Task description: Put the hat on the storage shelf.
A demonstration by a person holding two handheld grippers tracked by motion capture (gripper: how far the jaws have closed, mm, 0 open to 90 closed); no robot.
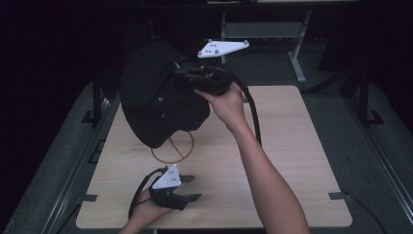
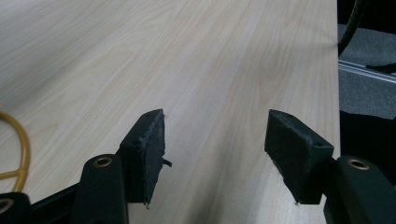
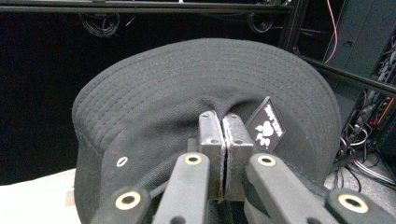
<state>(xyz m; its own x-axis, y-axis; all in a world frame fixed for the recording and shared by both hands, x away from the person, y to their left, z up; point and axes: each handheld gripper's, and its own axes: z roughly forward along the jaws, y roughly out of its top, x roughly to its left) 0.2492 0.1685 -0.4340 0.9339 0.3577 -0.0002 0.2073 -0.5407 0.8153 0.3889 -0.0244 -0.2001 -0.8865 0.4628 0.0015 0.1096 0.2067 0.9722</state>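
Observation:
My right gripper (image 1: pixel 185 77) is shut on a black bucket hat (image 1: pixel 156 97) and holds it in the air above the back left of the wooden table (image 1: pixel 292 146). In the right gripper view the two pads of my right gripper (image 3: pixel 223 122) pinch a fold of the hat's (image 3: pixel 205 74) crown cloth, beside a black diamond label (image 3: pixel 267 125). Under the hat a yellow wire ring (image 1: pixel 173 148) lies on the table. My left gripper (image 1: pixel 196 187) rests near the front edge, open, with nothing between the pads of my left gripper (image 2: pixel 215 135).
The yellow ring (image 2: pixel 18 140) lies just left of my left jaw. A dark floor and metal rails (image 1: pixel 92 112) flank the table (image 2: pixel 187 46). A grey frame leg (image 1: pixel 297 53) stands behind it. Cables and racks (image 3: pixel 369 140) sit beyond the hat.

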